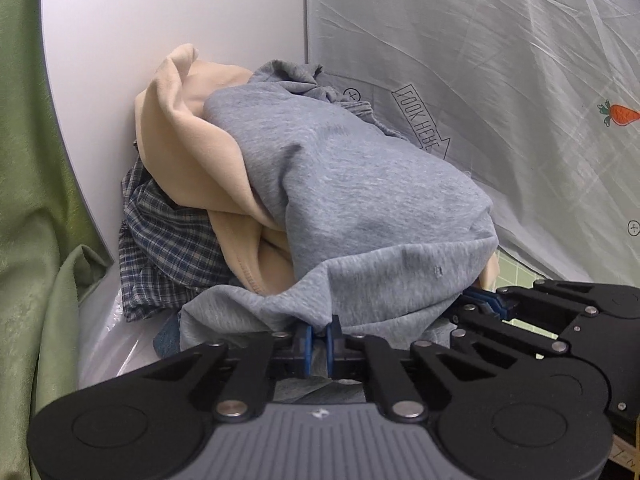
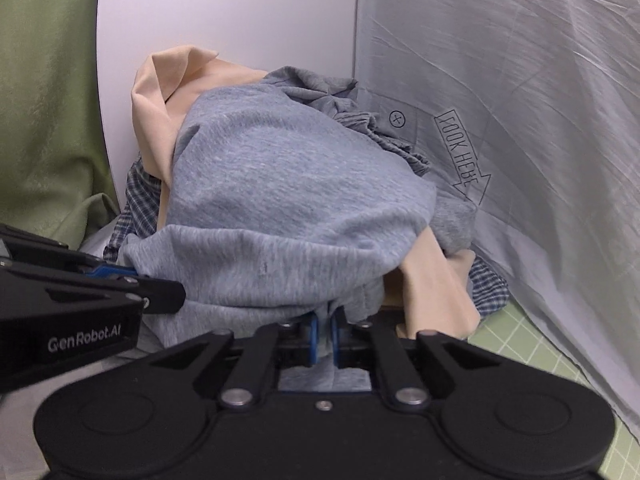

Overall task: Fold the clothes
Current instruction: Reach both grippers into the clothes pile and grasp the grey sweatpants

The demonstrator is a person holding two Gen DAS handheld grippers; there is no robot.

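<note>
**Grey Garment Pinched at Its Near Hem by Both Grippers**

A grey garment (image 1: 340, 184) was seen draped over the top of a heap of clothes in the corner formed by a white panel (image 1: 180, 12) and a creased grey sheet (image 1: 500, 60). Its long axis ran from the far corner toward the cameras, and its near hem hung down at the front of the heap. The left gripper (image 1: 319, 338) was closed on that hem, a fold of grey cloth being pinched between its blue pads. The right gripper (image 2: 325, 338) was likewise pressed shut on the same edge, just beside the left one, cloth being caught between its pads.

Under the grey garment a peach garment (image 1: 176, 128) was partly covered, and it stood up at the back left and spilled out at the right in the right wrist view. A blue checked garment (image 1: 160, 248) was largely buried, only its edges being shown. A green curtain (image 1: 32, 160) was cut off at the left edge. Printed lettering (image 1: 420, 124) on the sheet appeared mirrored, and a carrot print (image 1: 620, 114) was cropped at the right. What kind of garment the grey one was could not be told. A green gridded mat (image 2: 532, 344) was shown only in part.
</note>
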